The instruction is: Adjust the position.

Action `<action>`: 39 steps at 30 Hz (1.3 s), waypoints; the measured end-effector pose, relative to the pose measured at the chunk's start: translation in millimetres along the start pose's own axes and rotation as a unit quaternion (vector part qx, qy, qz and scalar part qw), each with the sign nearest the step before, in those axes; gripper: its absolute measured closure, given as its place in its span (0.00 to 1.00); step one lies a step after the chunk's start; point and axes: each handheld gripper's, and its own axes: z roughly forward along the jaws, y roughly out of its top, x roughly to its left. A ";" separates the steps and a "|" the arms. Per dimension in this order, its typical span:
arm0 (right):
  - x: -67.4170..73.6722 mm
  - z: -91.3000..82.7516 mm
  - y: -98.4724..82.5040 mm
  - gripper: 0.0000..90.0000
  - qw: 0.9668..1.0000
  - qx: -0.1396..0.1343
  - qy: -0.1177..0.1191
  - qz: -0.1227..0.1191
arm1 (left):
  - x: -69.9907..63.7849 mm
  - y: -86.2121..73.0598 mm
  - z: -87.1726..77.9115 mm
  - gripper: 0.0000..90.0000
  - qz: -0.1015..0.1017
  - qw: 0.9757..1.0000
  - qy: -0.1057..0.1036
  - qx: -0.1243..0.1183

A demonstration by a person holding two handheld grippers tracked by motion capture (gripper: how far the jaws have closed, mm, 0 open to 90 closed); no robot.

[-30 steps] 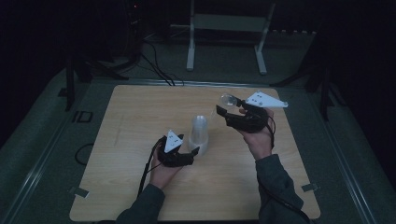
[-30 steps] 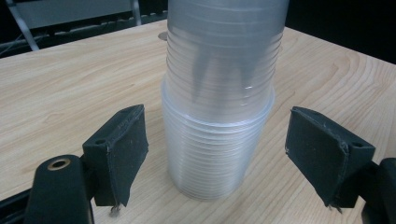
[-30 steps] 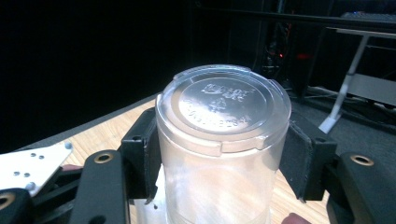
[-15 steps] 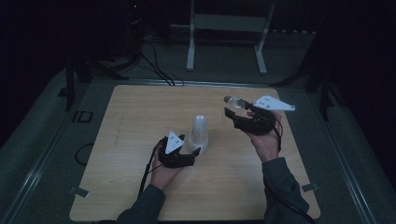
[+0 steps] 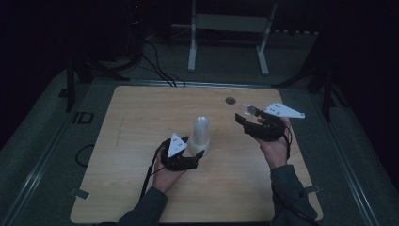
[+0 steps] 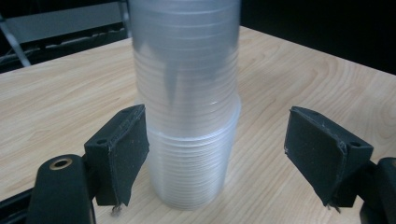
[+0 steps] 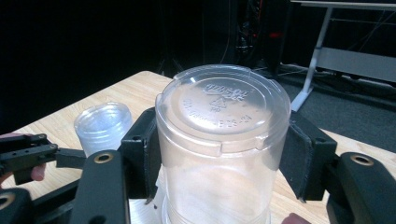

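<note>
On the wooden table I have a stack of clear plastic cups standing upside down near the middle, bases up. Beyond the table lie dark floor and a white metal frame.

My left gripper sits low at the foot of the stack. Its jaws have just been closing a little, with the stack between them; in the left gripper view one pad lies against the lower cups while the other stands clearly off, so I do not count this as a clamp yet.

My right gripper is raised to the right of the stack, well apart from it, with a single clear cup pinched between its pads, base toward the camera.

Risks, as I judge them:
- With only one pad bearing on it, the stack could slide or tip if the left hand shifts sideways.
- Thin cup wall may buckle under a harder squeeze from the right jaws.
- The held cup could slip, being smooth.

Pose: left forearm enters from the bottom edge, hand low and level, jaws pointing away from me. Right hand is lifted, wrist turned so its jaws point toward the table's left side.
</note>
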 end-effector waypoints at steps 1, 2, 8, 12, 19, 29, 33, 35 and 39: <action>-0.8 -0.4 -0.8 0.42 1.000 0.000 0.000 0.000 | -1.6 1.0 -0.5 0.24 0.003 1.000 -0.002 -0.002; -1.1 -0.9 -1.4 0.42 1.000 0.000 -0.001 0.001 | -2.4 1.5 -0.7 0.24 0.004 1.000 -0.003 -0.003; -2.4 -3.5 -6.6 0.42 1.000 0.002 -0.004 0.002 | -7.2 4.5 -1.6 0.24 0.011 1.000 -0.011 -0.005; -4.2 -3.4 -11.6 0.42 1.000 0.007 -0.006 0.007 | -10.1 5.1 -0.5 0.24 0.016 1.000 -0.016 -0.002; -4.5 -3.0 -20.0 0.43 1.000 0.012 -0.004 0.015 | -13.9 7.1 -0.8 0.24 0.020 1.000 -0.023 -0.006; -3.7 -5.1 -31.6 0.43 0.999 0.017 -0.008 0.029 | -20.1 11.8 -0.9 0.24 0.031 0.999 -0.034 -0.013; -4.4 -6.3 -36.1 0.43 0.999 0.019 -0.011 0.037 | -22.2 12.5 0.2 0.24 0.034 0.999 -0.038 -0.014; -4.8 -6.4 -37.4 0.43 0.999 0.020 -0.013 0.037 | -24.0 12.7 1.2 0.24 0.033 0.999 -0.041 -0.014; -5.9 -6.9 -42.8 0.43 0.999 0.024 -0.015 0.046 | -27.8 14.3 3.9 0.24 0.037 0.998 -0.049 -0.011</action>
